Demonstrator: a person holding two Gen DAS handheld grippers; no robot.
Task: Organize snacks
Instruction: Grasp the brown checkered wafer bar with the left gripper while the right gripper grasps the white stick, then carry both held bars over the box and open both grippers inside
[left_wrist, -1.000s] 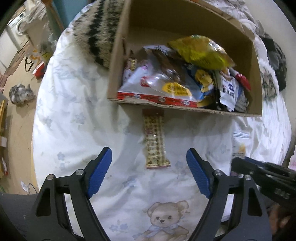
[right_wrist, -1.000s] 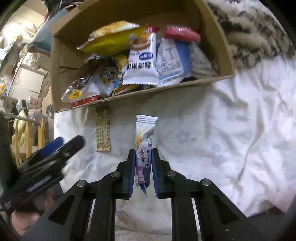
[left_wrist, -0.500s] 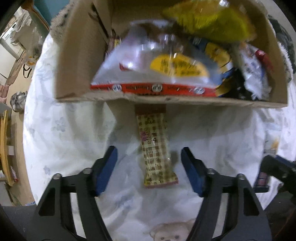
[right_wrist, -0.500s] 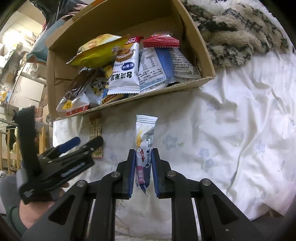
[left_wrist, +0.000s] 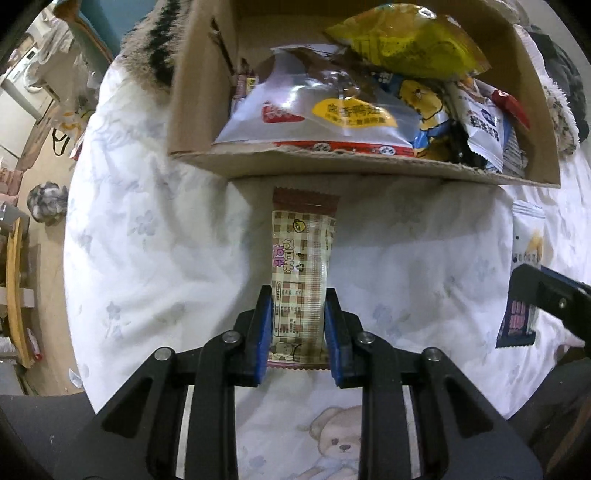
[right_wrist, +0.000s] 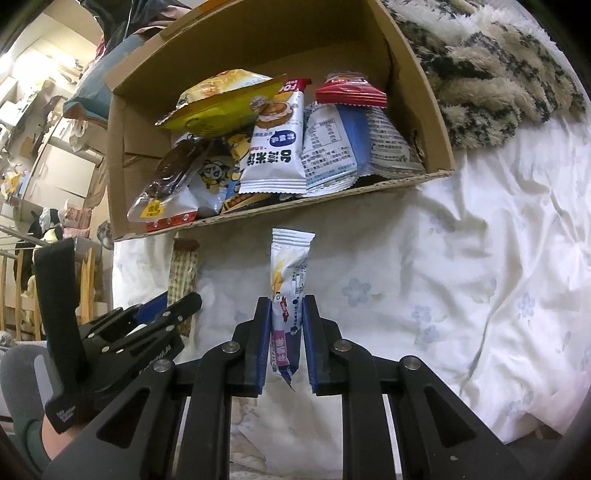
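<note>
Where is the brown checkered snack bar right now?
In the left wrist view, the checkered bar lies on the white bedsheet just below the cardboard box, its near end between the closing left gripper.

**Black frames, blue pads**

Each hand-held gripper is built alike: the left hand-held gripper (left_wrist: 298, 332) and the right hand-held gripper (right_wrist: 287, 339) have matte black linkage arms with triangular cut-outs, joined by round silver rivets. The two fingers end in flat blue pads (left_wrist: 263, 332) (the blue runs only along the inner faces). In the right wrist view the left tool carries a tall black upright bar and small pale lettering, too small to read. A grey sleeve (right_wrist: 16, 384) covers the person's wrist there.
</note>
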